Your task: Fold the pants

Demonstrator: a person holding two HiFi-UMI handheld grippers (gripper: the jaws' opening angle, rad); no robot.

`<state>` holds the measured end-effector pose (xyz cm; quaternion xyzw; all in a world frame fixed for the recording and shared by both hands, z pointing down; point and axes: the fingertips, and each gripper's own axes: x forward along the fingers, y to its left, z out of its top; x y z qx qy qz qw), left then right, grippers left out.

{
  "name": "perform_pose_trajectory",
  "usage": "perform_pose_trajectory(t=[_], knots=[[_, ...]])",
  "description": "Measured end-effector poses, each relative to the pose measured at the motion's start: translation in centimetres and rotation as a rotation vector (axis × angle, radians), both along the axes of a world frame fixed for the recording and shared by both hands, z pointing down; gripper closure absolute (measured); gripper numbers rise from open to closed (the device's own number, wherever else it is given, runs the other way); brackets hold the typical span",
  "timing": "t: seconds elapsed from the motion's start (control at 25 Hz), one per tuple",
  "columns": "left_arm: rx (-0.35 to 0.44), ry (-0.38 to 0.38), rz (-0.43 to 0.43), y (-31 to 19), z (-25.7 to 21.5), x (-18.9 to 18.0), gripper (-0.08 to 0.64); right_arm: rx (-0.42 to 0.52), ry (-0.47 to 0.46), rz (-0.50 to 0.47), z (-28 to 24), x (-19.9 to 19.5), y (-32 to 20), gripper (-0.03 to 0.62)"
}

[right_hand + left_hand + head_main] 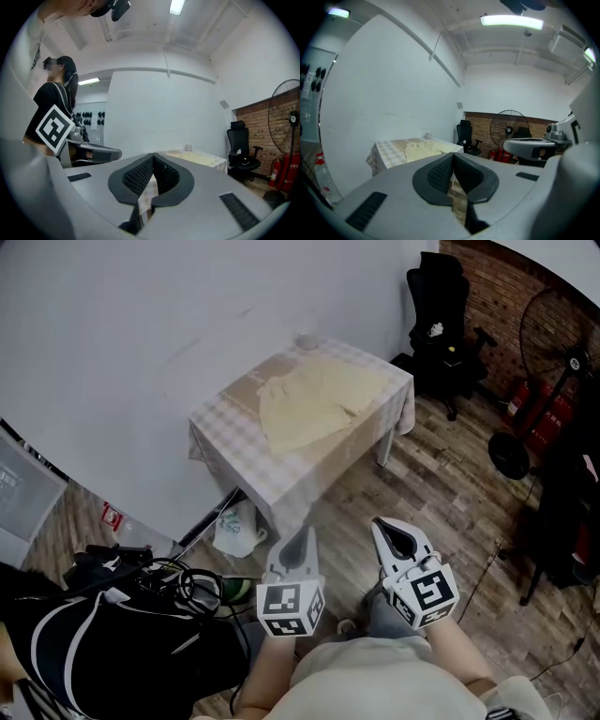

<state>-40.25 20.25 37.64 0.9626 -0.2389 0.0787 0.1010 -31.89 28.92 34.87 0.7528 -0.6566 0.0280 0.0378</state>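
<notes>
Cream pants (314,401) lie spread and rumpled on a small table with a checked cloth (225,432) against the white wall. Both grippers hang over the wooden floor, short of the table's near corner. My left gripper (302,538) is shut and holds nothing. My right gripper (386,529) beside it is also shut and holds nothing. In the left gripper view the closed left gripper (453,157) points toward the pants (423,151) some way off. In the right gripper view the closed right gripper (153,157) points at the table (199,158).
A black office chair (441,306) stands right of the table, with a floor fan (562,348) and red fire extinguishers (534,409) by the brick wall. A white bag (234,526) sits under the table. Cables and a black bag (122,615) lie at the lower left. A person (56,108) stands at left.
</notes>
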Motion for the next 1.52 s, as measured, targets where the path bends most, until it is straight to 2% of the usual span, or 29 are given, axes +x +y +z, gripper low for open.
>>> perform_pose_trajectory(t=[0.32,0.52,1.0,1.52], knots=[[-0.018,-0.027,-0.071,-5.1,1.0,2.0,0.555,-0.003,0.013,-0.083,0.3,2.3,-5.4,0.594],[-0.033,-0.029,-0.121,-8.1,2.1,5.0,0.555,0.007,0.022,-0.129,0.6,5.9,-8.7,0.594],[-0.045,-0.01,-0.267,-13.6,1.4,13.5,0.555,0.011,0.021,-0.221,-1.0,17.1,-14.7,0.592],[-0.043,-0.008,-0.412,-17.6,2.2,20.1,0.555,0.007,0.009,-0.359,-0.1,24.6,-20.1,0.592]])
